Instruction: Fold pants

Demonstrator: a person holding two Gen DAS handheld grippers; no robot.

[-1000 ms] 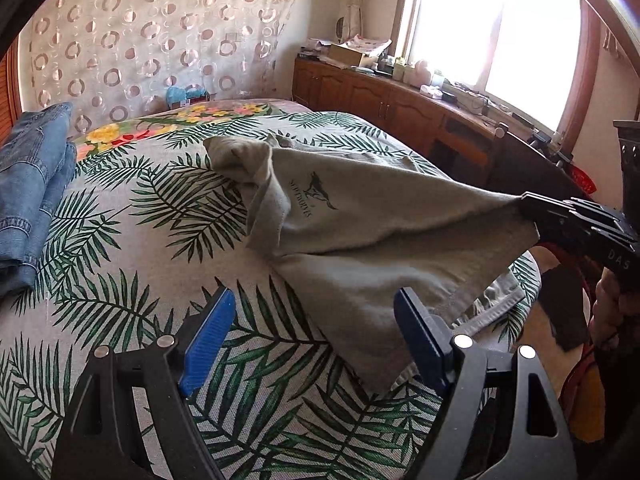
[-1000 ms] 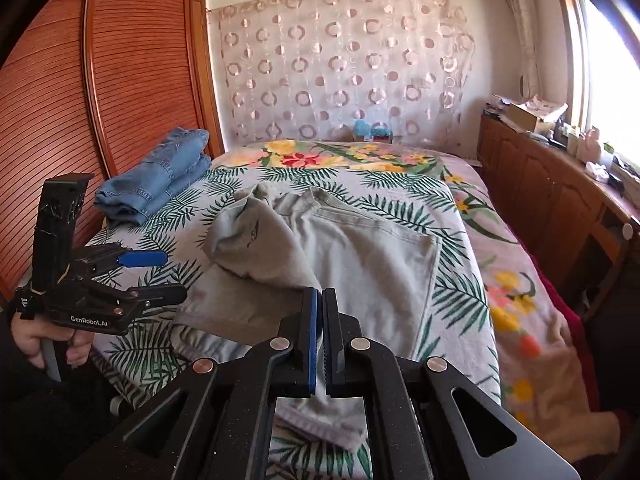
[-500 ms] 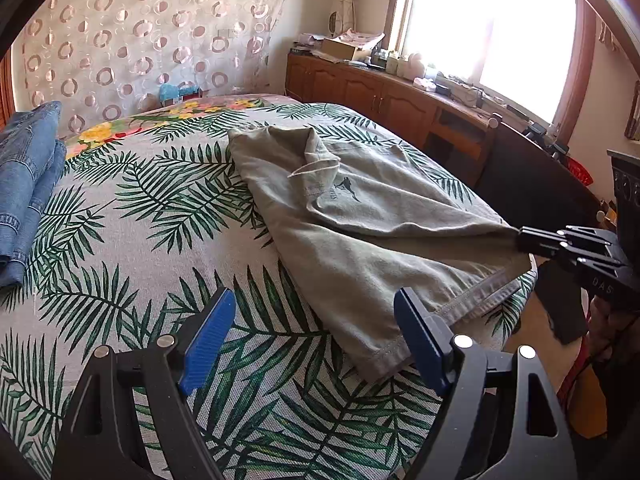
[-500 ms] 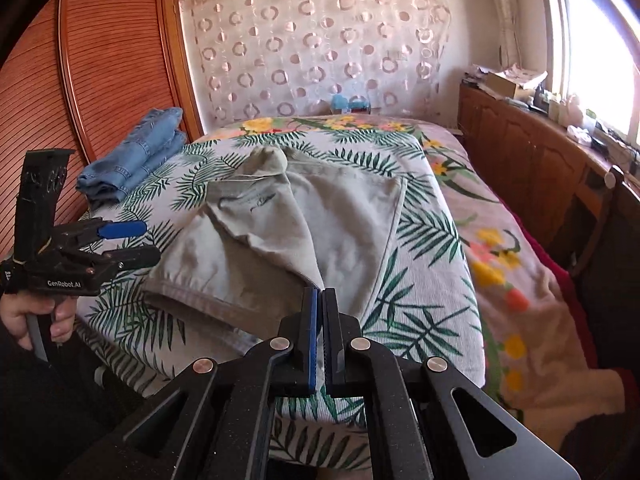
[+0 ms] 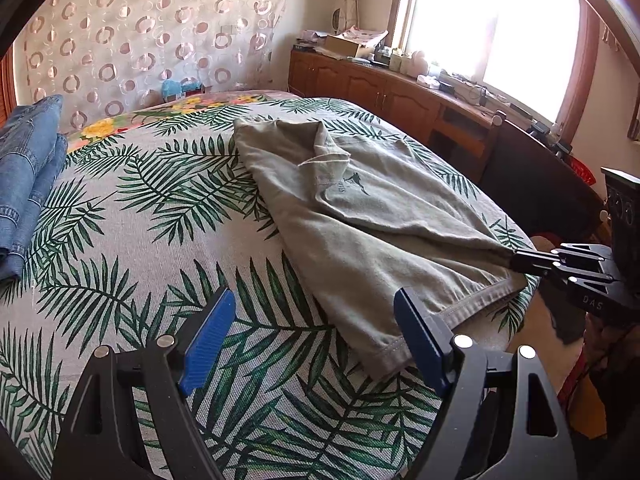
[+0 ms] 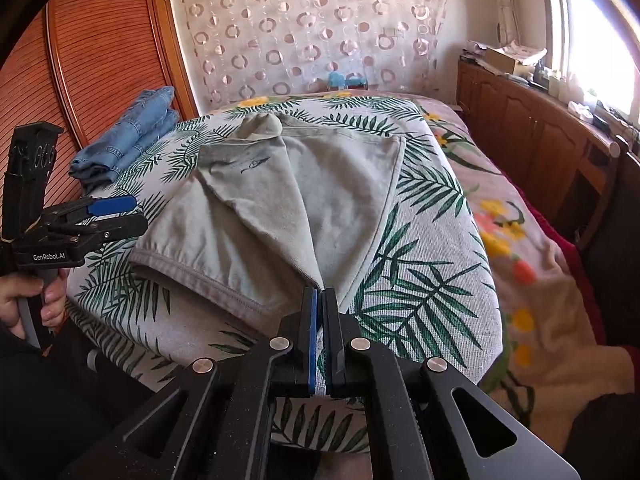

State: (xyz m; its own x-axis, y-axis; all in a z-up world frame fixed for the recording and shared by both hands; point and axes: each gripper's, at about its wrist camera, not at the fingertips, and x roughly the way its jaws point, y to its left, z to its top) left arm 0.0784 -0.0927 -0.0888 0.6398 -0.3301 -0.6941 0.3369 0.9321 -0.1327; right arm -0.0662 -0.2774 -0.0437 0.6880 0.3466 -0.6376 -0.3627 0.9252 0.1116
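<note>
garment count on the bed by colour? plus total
Grey-green pants: 1, spread on the bedspread, corner pinched in the right gripper
Blue jeans: 1 folded stack; number of pairs in it unclear
Total: 2 items

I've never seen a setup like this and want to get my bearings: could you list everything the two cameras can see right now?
Grey-green pants: one, spread on the bed, one corner pinched by the right gripper.
Jeans: one blue folded stack, far left edge of the bed by the wardrobe.
Bedspread: one, pale with green palm leaves, covering the bed.
Curtain: one, sheer with ring pattern, behind the bed.
Wardrobe: one, reddish wood, left wall.
Cabinet: one long brown unit under the window, cluttered top.
Window: one, bright, right wall.
Left gripper: black with blue pads, open, above the bedspread near the pants' hem.
Right gripper: black, shut on the pants.
</note>
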